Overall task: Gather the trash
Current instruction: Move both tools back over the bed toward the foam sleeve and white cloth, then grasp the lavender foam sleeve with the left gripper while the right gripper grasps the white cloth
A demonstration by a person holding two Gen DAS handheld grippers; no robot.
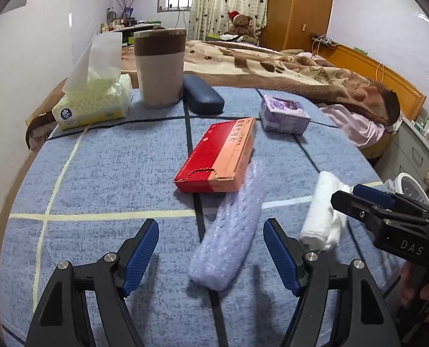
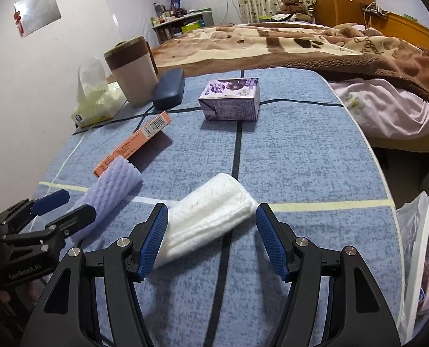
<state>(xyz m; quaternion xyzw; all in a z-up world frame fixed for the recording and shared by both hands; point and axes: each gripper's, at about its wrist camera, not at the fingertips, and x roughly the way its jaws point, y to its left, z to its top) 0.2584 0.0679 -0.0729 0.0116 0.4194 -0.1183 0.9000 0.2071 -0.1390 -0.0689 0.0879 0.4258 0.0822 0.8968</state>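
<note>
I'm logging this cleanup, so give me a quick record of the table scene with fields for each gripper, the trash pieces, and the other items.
surface: table with blue checked cloth
left gripper: open, fingers either side of the bubble wrap roll
right gripper: open, fingers either side of the folded white tissue
other likely trash: red box with torn flap, purple carton
other items: tissue pack, brown and beige cup, dark blue case
bin: white rim at right edge, bag-lined

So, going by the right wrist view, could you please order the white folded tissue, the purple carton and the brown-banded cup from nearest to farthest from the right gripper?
1. White folded tissue, between the open right gripper fingers.
2. Purple carton, ahead, mid-table.
3. Brown-banded cup, far left.
</note>
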